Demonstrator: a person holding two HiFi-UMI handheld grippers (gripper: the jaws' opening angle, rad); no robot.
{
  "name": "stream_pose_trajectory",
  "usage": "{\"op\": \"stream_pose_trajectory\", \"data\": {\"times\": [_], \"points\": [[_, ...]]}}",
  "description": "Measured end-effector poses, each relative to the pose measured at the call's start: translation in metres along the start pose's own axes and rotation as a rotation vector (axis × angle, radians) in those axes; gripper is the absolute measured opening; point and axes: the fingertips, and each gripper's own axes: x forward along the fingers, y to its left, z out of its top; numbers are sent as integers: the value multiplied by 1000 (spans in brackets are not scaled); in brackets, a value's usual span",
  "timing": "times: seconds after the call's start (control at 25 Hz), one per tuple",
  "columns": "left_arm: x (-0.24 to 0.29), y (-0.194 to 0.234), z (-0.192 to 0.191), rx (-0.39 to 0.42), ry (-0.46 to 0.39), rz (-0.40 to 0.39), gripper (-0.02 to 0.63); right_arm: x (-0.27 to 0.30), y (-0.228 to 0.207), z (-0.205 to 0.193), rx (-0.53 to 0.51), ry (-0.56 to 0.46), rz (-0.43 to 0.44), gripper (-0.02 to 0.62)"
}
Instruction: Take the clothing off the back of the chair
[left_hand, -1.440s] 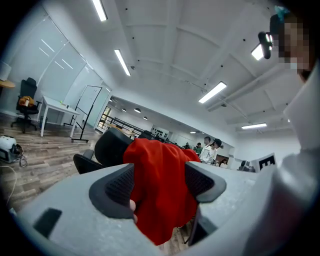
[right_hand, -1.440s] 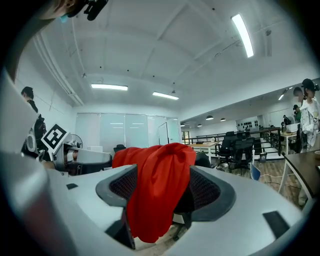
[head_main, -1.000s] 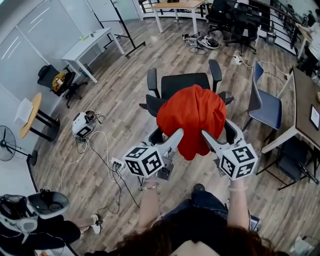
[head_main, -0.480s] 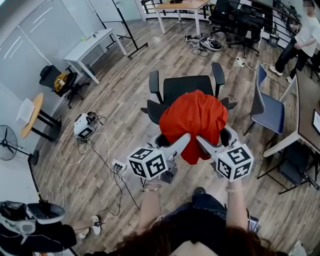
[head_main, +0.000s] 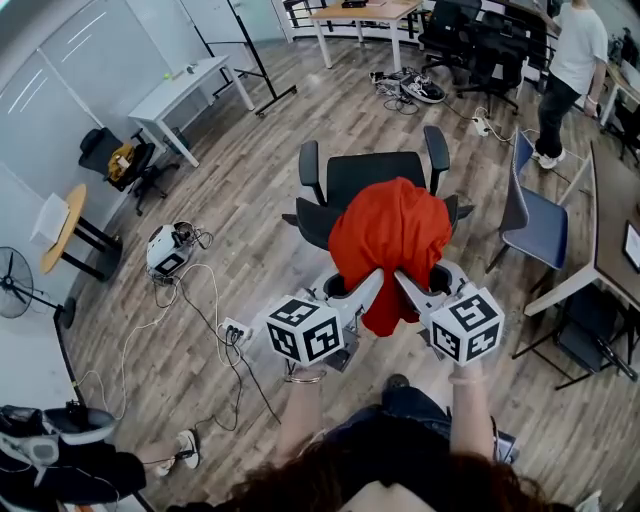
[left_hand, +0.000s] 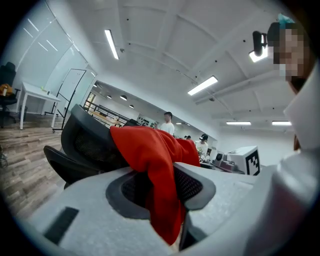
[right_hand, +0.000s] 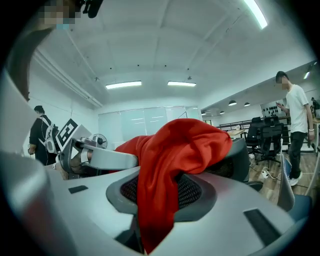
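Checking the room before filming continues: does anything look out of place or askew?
The red garment is bunched in a crumpled heap over the office chair's back, not hung straight. Loose cables trail across the floor.

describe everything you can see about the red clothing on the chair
The plain red, soft fabric garment lies bunched and wrinkled, draped over the top of the black mesh-backed office chair, hanging down its rear side toward the person. No sleeves or print can be made out. The left hand-held gripper and right hand-held gripper are closing on its hanging folds, with cloth pinched between each pair of jaws.
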Motion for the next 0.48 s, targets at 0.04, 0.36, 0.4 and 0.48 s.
{"op": "stream_pose_trajectory", "data": {"times": [0.04, 0.36, 0.4, 0.48], "points": [[0, -2, -1, 4, 0, 1, 135, -1, 1, -1, -6, 0, -1, 124], [-9, -23, 2, 37, -17, -26, 102, -15, 11, 7, -34, -29, 10, 78], [-11, -25, 4, 42, -20, -29, 101, -17, 13, 9, -40, -36, 10, 75], [-17, -30, 6, 51, -26, -36, 98, -20, 19, 12, -57, -50, 10, 69]]}}
